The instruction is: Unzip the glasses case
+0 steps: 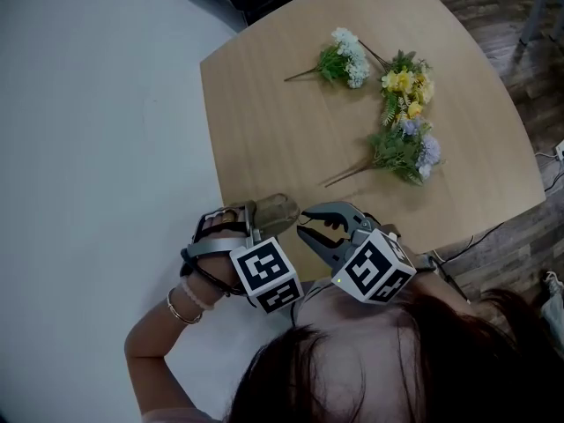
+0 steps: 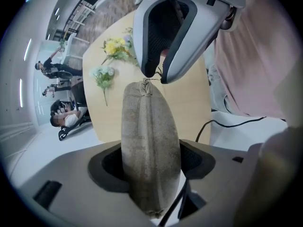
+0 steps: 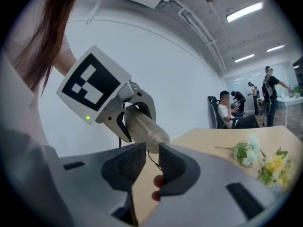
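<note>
There are two claws, each with one marker cube, one glasses case, and three flower sprigs: a white one (image 1: 345,58), a yellow one (image 1: 404,82) and a purple one (image 1: 407,146), lying in a loose arc on the far right of the worktop (image 1: 282,130). The worktop is pale wood with rounded corners. To its left is a light plain floor (image 1: 88,104), and to its right dark wood planks (image 1: 520,25). The room has a white wall, strip lights overhead, and several people (image 3: 227,109) seated or standing far off. At the near edge, the person's left hand (image 1: 207,254), a bracelet (image 1: 181,307) on its wrist, tilts the left claw (image 1: 251,223) steeply down. Its jaws are closed on the sides of the grey fabric glasses case (image 2: 150,145), which is held in the air with its zip end pointing away. The right claw (image 1: 302,222) lies nearly level and faces left, its tips at that zip end. Its jaws stand slightly apart, with the thin zip cord (image 3: 152,159) hanging in the gap and not visibly pinched.
</note>
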Demonstrator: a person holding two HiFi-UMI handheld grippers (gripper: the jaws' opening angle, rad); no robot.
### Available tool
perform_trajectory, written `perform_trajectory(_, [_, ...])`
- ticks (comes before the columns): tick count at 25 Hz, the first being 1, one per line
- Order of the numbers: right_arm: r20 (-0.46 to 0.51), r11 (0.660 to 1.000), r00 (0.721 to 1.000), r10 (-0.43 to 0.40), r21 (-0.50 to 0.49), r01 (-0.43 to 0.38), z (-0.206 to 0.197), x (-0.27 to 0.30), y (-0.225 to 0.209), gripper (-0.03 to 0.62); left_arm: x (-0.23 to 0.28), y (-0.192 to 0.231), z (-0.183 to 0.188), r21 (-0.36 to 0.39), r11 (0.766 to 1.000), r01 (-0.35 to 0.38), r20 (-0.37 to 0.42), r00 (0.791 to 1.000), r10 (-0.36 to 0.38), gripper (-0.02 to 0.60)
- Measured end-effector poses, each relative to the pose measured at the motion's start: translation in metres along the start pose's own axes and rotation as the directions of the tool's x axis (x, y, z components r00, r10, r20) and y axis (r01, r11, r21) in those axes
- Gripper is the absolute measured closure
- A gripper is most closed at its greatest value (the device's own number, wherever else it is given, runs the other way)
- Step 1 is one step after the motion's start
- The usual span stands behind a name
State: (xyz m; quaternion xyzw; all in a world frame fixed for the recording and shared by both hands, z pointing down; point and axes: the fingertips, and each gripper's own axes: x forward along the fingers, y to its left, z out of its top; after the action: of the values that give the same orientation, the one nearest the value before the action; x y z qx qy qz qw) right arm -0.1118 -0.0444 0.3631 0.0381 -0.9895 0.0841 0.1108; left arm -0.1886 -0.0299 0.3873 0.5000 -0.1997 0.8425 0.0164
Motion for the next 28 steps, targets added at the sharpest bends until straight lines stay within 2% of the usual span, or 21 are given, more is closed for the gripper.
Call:
perform_trajectory(7, [0.002, 0.999, 0.999, -0.033, 0.018, 0.033, 0.000, 0.000, -0.007, 0.520, -0.003, 0.004, 0.003, 0.019, 0.999, -0.026, -0.006, 1.000, 0.026, 0.284])
perform_trajectory(10, [0.009, 0.999, 0.999, -0.048, -0.001, 0.048, 0.000, -0.002, -0.011, 0.571, -0.003, 0.004, 0.005, 0.013, 1.000, -0.020, 0.006, 1.000, 0.020, 0.284])
perform_trajectory(13, [0.011, 0.999, 0.999, -0.037, -0.015, 0.037, -0.001, -0.002, -0.012, 0.579, -0.002, 0.004, 0.008, 0.002, 1.000, -0.009, 0.024, 1.000, 0.009, 0.284])
perform_trajectory(20, [-0.005, 0.996, 0.996, -0.088, -0.033, 0.087, -0.007, -0.007, -0.025, 0.579, 0.001, -0.001, 0.017, -0.055, 0.998, 0.027, 0.122, 0.992, -0.020, 0.290])
perform_trajectory(28, [-0.019, 0.991, 0.992, -0.128, -0.051, 0.127, -0.009, -0.008, -0.034, 0.580, 0.006, -0.006, 0.026, -0.126, 0.990, 0.066, 0.225, 0.974, -0.037, 0.291])
